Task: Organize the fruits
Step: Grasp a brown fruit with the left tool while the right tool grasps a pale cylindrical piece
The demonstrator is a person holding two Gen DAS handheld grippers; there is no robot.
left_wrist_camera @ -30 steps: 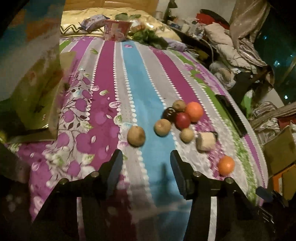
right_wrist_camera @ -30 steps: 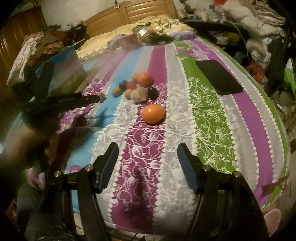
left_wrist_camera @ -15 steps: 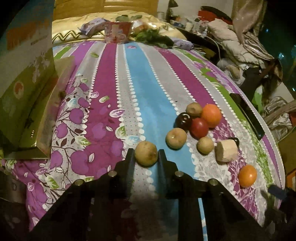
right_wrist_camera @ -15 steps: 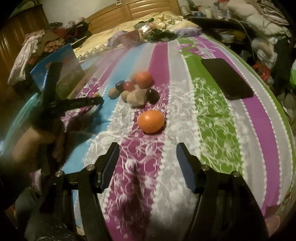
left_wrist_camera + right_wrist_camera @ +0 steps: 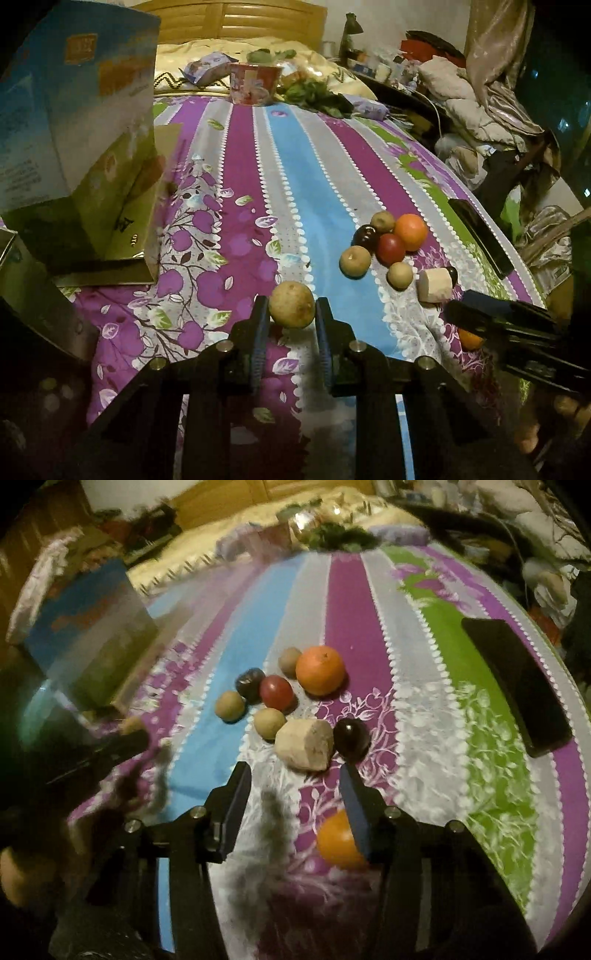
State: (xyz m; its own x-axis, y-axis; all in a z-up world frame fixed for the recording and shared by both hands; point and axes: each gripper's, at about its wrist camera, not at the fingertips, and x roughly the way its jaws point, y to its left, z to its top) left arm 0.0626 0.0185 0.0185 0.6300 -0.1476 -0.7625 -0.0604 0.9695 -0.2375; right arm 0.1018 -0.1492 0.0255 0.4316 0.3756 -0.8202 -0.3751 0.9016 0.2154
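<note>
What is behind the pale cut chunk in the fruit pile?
In the right wrist view a dark plum sits right beside the pale chunk. From the left wrist view the chunk hides nearly all of it; only a dark sliver shows.

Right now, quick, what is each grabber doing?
Left gripper: closed on the brown round fruit.
Right gripper: open, holding nothing; a small orange lies by its right finger.
</note>
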